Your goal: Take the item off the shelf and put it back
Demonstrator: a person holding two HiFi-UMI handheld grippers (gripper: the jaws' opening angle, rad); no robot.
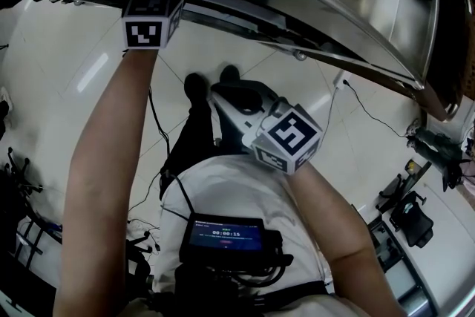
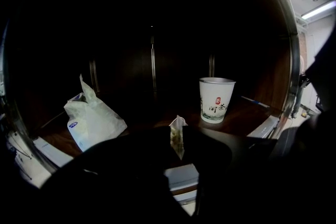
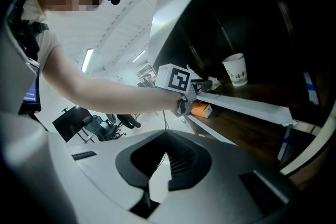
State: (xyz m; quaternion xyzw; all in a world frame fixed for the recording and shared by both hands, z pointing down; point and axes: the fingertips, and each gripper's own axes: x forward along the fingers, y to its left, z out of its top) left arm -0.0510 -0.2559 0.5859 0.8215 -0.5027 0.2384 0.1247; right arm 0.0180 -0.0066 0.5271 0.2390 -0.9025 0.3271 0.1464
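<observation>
Left gripper view shows the left gripper (image 2: 177,129) with jaws partly open around an upright sachet (image 2: 177,140) on the shelf (image 2: 247,110), seemingly releasing it back there; the right gripper (image 3: 167,138) hangs closed, empty.

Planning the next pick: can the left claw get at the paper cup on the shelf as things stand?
Probably yes: the paper cup stands clear, ahead and right of the left claw, nothing between them. A small packet sits between its jaws.

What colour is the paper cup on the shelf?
White paper cup with a red mark, clearest in the left gripper view.
</observation>
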